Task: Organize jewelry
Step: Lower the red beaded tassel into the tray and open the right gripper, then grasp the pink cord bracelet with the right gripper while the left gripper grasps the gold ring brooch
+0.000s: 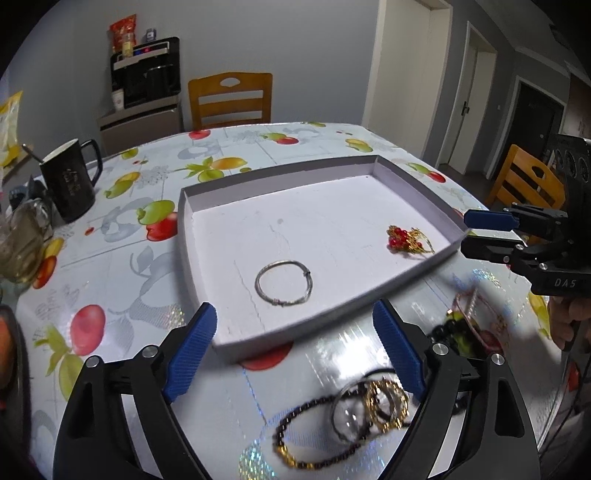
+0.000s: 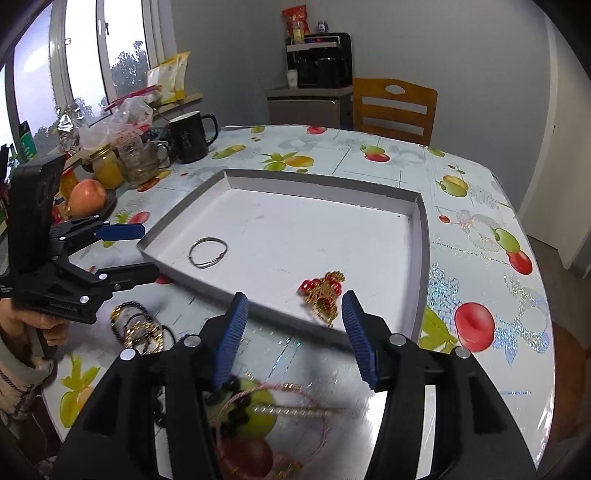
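Jewelry pile (image 1: 343, 417) below your left gripper (image 1: 295, 350), jaws wide, empty; right gripper (image 2: 293, 336) half-open, empty. Tangled strands risk lifting together.

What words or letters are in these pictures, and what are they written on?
"DAS": white letters on the black body of the right gripper, cut off at the picture's edge.
Black mug: gold writing, too blurred to read.
Left gripper: small print on its body, too small to read.
Red packet on the black machine: print too small to read.
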Tool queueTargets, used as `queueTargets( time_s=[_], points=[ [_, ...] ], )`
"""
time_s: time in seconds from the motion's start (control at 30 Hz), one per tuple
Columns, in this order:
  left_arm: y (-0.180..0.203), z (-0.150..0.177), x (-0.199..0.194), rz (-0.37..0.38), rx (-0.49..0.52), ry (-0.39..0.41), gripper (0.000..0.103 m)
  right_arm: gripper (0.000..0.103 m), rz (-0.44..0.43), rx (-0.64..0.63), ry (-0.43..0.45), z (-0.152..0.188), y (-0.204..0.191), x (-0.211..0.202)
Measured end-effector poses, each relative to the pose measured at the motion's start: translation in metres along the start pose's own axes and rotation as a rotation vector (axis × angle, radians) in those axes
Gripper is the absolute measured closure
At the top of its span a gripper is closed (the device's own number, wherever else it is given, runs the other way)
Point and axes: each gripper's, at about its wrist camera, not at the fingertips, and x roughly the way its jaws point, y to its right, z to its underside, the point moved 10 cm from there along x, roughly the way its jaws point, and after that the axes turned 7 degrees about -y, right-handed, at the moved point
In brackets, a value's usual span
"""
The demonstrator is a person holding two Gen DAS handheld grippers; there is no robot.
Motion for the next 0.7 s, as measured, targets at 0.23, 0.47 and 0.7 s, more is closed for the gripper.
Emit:
queueTargets(
  time_s=[0.23,0.47,0.7],
  points=[
    [0.008,0.012,-0.009,0.016,0.019,0.009,0.016,0.05,-0.03,0.009,-0.013,0.023,-0.011,-0.009],
    [0.021,0.019,-0.008,0.028,0.045,0.002,0.016,0.048,-0.036,0.001,-0.066,0.052,-0.019,-0.005],
    [0.029,0.024,-0.008,0.037,0.06,-0.004,0.016,0.046,-0.052,-0.004,-0.069,0.07,-0.025,-0.014]
  ],
)
